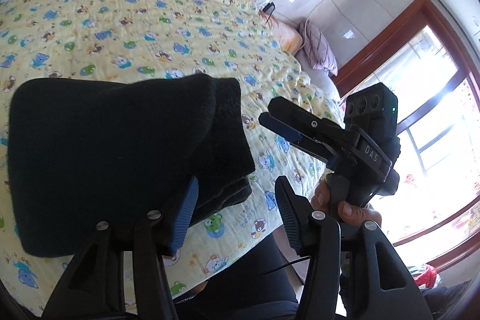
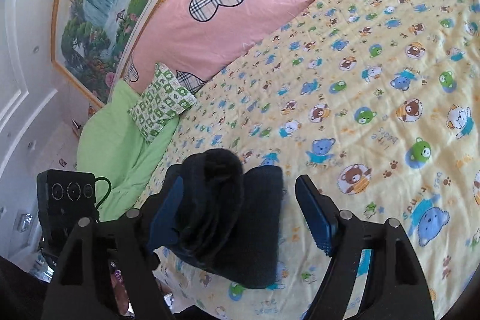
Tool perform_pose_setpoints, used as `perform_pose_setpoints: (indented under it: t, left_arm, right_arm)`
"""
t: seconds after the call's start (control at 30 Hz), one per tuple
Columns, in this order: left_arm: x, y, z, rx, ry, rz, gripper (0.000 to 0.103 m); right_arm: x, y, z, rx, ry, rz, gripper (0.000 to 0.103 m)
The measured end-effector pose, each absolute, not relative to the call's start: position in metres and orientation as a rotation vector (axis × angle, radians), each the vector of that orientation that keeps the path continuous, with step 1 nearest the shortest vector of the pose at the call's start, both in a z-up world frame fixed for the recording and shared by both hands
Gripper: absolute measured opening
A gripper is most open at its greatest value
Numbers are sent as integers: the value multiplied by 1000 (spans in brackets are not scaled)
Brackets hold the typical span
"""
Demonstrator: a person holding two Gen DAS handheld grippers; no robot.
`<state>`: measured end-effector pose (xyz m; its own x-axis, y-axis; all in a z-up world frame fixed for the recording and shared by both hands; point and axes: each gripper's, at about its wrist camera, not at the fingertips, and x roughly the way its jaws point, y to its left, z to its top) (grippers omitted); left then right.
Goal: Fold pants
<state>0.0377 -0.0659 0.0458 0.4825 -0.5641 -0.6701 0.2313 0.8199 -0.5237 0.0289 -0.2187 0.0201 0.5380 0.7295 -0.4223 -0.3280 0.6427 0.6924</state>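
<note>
- Left gripper (image 1: pixel 237 206) stands with jaws spread, its left pad just beside the pants' (image 1: pixel 120 158) near edge, gripping nothing.
- Right gripper (image 2: pixel 240 215) is spread too in its own view; seen from the left it looks nearly closed.
- Pants lie in a thick folded bundle on the bed (image 1: pixel 144 29), near its edge.
- Judgement: folding looks done; withdraw without snagging the top layer.
- No containers visible.
</note>
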Motion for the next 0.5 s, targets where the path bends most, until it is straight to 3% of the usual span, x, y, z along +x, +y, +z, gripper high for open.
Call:
perform_pose_setpoints:
  t: [0.1, 0.5]
  left_arm:
    - [32, -54, 51, -405, 929, -477, 61]
    - [21, 5, 59, -439, 848, -312, 64]
  right_arm:
    - [25, -214, 25, 587, 762, 665, 78]
    - [18, -185, 46, 462, 760, 580, 79]
